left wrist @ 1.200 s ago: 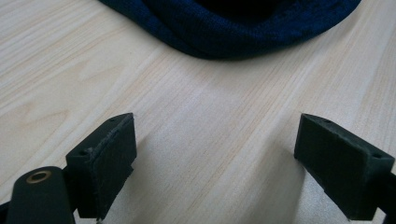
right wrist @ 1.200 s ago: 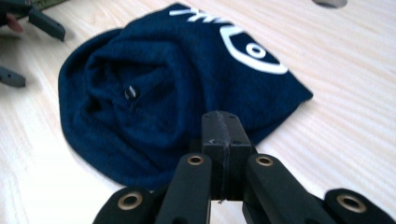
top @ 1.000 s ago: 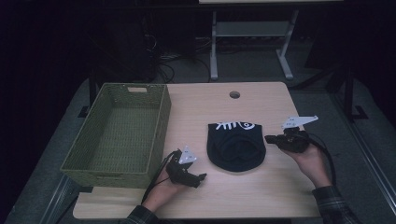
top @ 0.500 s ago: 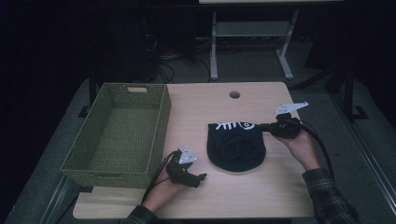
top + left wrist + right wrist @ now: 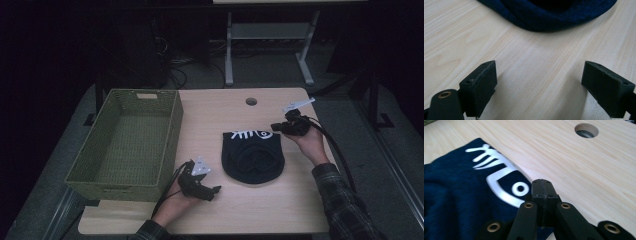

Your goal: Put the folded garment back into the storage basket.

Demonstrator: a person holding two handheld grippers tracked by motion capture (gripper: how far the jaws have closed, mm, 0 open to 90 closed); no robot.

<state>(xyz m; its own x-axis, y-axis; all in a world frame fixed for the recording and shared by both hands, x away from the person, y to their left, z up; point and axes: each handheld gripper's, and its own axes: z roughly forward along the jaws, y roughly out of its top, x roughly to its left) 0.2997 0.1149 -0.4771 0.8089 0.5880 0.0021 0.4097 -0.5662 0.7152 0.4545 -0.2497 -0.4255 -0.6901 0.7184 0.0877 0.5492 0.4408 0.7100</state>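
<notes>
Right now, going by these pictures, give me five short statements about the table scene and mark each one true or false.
1. The green woven basket holds the dark blue knitted hat. False: the dark blue knitted hat with white lettering lies on the light wooden table, right of the basket.
2. The left tool has its jaws apart with bare table between them. True.
3. The right tool is wide open. False: its jaws are pressed together, with nothing visibly between them.
4. The right tool sits at the hat's lettered edge. True.
5. The round hole in the table is covered by the hat. False: it lies uncovered, beyond the hat.
</notes>
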